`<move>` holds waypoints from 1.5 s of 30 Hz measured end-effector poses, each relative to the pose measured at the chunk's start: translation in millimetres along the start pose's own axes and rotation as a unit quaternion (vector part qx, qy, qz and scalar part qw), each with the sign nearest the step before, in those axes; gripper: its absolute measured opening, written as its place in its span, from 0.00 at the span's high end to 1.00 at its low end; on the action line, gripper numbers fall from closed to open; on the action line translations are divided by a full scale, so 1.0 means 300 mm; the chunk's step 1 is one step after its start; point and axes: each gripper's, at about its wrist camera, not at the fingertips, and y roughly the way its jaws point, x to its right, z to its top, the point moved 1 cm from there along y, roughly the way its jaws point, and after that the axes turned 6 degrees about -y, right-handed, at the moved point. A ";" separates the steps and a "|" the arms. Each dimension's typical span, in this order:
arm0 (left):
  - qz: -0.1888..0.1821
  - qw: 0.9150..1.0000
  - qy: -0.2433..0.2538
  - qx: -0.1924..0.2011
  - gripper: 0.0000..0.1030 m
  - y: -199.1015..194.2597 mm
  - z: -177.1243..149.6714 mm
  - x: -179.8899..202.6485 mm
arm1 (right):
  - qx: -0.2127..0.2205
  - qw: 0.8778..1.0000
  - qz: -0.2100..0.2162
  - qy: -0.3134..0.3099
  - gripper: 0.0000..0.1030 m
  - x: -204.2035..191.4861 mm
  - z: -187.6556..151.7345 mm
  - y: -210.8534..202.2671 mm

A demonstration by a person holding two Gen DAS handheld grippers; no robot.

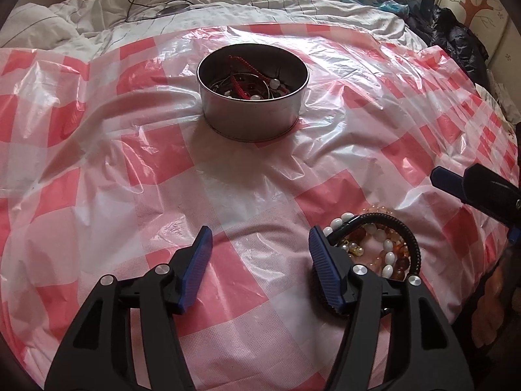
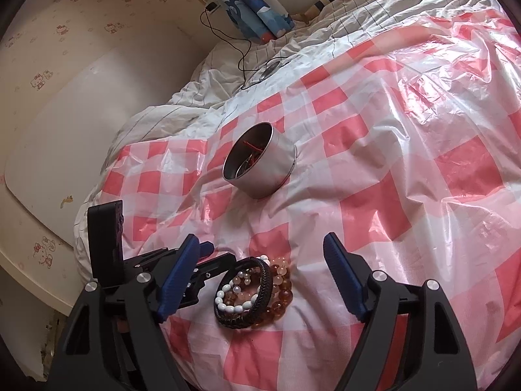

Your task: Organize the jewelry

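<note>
A round metal tin (image 1: 252,97) stands on the pink-checked plastic sheet (image 1: 228,195), with red cords, wire hoops and beads inside; it also shows in the right wrist view (image 2: 263,163). A pile of bracelets (image 2: 252,293) lies near the front: a black braided band, white beads, amber beads. In the left wrist view the pile (image 1: 381,251) sits just right of my left gripper (image 1: 260,254), which is open and empty. My right gripper (image 2: 260,260) is open, its jaws either side of the pile, above it. The left gripper's fingers (image 2: 205,251) show at the pile's left.
The sheet covers a bed with a rumpled white quilt (image 1: 97,22) behind. A black cable and a small device (image 1: 172,9) lie on the quilt. Dark clothes (image 1: 456,36) are heaped at the right. A wall and white board (image 2: 65,130) stand left of the bed.
</note>
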 end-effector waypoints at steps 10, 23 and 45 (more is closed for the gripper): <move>-0.090 0.995 -0.050 0.008 0.35 -0.050 0.003 -0.047 | 0.004 1.000 0.005 0.014 0.25 0.012 0.000 -0.005; -0.110 0.991 -0.062 0.033 0.95 -0.076 0.001 -0.063 | -0.003 1.000 0.002 -0.007 0.24 -0.016 -0.007 0.002; -0.045 0.986 -0.159 0.034 0.95 -0.054 0.030 -0.257 | -0.137 0.981 -0.051 -0.130 0.70 -0.113 -0.035 0.271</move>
